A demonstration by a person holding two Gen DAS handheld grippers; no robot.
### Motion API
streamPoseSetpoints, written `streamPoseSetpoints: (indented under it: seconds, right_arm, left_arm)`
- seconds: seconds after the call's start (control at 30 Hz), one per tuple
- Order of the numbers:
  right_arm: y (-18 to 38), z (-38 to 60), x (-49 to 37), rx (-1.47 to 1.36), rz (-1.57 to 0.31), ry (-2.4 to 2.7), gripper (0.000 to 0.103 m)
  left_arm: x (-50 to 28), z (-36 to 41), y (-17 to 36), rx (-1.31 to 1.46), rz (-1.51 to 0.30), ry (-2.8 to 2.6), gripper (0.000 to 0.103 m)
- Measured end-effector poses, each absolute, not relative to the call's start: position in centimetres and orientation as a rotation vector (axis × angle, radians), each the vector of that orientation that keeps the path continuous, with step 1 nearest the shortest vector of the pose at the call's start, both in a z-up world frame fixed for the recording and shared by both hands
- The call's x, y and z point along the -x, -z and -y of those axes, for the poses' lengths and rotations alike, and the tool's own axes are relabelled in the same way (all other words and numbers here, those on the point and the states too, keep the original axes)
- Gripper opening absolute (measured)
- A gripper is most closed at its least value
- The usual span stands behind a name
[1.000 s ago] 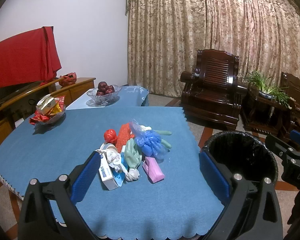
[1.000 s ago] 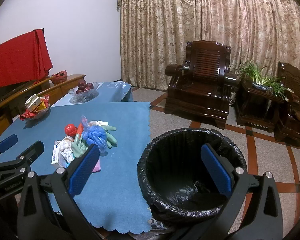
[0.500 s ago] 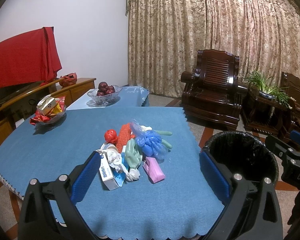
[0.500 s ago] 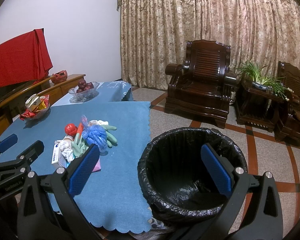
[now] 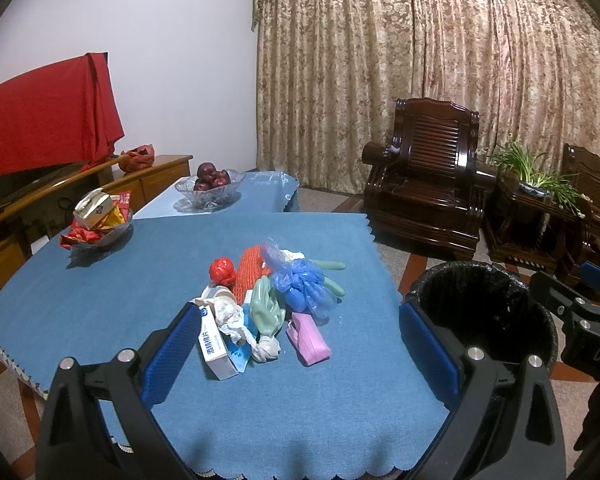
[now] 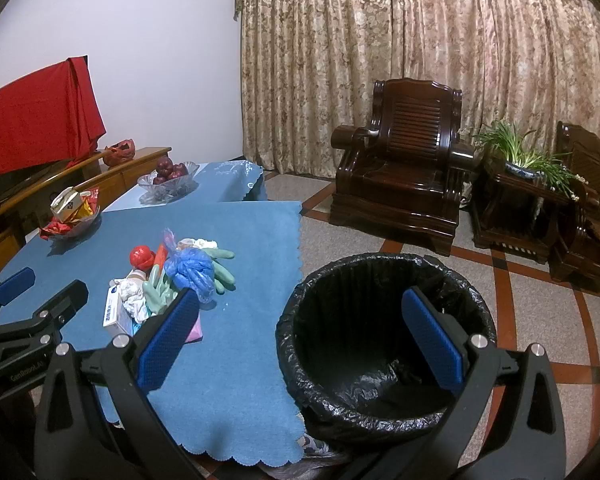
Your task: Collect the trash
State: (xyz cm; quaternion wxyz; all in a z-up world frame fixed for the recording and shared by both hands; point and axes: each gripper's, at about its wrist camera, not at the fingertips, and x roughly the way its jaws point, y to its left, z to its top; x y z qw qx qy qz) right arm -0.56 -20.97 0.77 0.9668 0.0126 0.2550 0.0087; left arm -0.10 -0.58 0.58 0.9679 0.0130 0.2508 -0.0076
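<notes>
The trash pile (image 5: 268, 300) lies in the middle of the table (image 5: 100, 300). The bin (image 6: 384, 336) stands on the floor, right of the table.

left gripper (image 5: 300, 344): black plastic frame, two fingers with blue dimpled rubber pads (image 5: 172, 354), silver round screws on each finger | right gripper (image 6: 300, 336): same black frame, blue textured pads (image 6: 434, 340), silver screws | markings: white lettering on the side of each body, only partly legible
</notes>
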Motion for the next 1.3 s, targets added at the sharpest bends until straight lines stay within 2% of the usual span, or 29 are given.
streamPoseSetpoints:
  seconds: [1.3]
  right_arm:
    - [0.1, 20.7, 0.0, -0.021, -0.53, -0.021, 0.098]
  left_arm:
    - [-0.4, -0.1, 0.4, -0.018, -0.521, 0.01, 0.097]
